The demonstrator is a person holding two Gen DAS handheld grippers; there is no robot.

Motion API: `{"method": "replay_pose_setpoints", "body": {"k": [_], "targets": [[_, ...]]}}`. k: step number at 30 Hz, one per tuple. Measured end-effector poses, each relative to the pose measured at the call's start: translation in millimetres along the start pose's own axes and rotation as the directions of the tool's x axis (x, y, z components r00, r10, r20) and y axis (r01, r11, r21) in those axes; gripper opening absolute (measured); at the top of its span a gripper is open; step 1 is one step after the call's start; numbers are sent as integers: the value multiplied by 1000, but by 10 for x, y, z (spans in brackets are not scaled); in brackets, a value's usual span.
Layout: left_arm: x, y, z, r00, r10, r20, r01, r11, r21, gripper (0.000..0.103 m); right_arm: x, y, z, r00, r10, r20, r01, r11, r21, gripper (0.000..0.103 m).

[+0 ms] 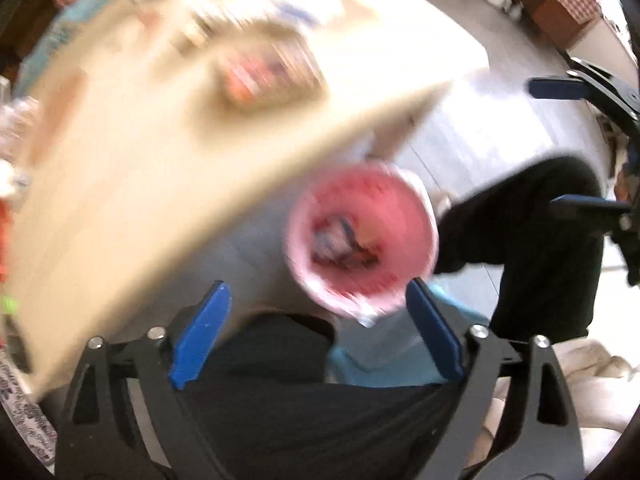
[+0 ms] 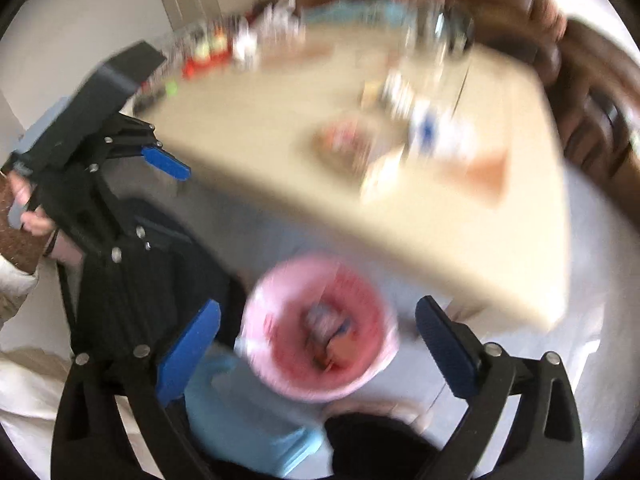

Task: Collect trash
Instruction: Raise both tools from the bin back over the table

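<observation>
Left gripper gapes empty beside the beige table's near edge; the round pink plastic bin, trash inside, stands on the floor below; right gripper likewise wide, empty. Best steady both before reaching for table litter.

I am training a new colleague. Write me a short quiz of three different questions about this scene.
1. True or false: the left tool holds a piece of trash.
2. Where does the pink bin stand? A) on the table B) on the floor beside the table C) on a chair
3. Fill in: the pink bin already has ____ inside it.

Key
1. False: both the left tool and the right tool are open and empty.
2. B
3. Trash; the blur hides which items.
</observation>
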State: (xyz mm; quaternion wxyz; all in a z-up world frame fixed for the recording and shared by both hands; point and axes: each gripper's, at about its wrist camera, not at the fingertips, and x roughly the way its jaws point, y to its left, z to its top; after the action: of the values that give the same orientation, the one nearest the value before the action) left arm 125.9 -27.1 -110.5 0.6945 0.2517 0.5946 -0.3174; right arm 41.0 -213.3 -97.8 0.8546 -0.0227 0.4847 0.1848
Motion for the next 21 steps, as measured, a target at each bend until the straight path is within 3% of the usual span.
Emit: {"method": "replay_pose_setpoints", "body": {"k": [3,9,14,21], "targets": [[-536,300,338,993,102,51,-101,995,-26,91,-505,-60,438,994,-28,105,34,998,-54,96],[-1114,712,966,990,115,79,-113,993,-32,92,-1001,-207,1207,976,-62,209,89,988,-125,96],[-1061,879,1398,988,140,57,-142,990,19,92,-1117,-424,1781,965,-91,247,132,979,-153,96],[-782,945,1843,995,98,29,-101,985,142,92,-879,-736,2264,965,-71,251,112,982,-152,96]]}}
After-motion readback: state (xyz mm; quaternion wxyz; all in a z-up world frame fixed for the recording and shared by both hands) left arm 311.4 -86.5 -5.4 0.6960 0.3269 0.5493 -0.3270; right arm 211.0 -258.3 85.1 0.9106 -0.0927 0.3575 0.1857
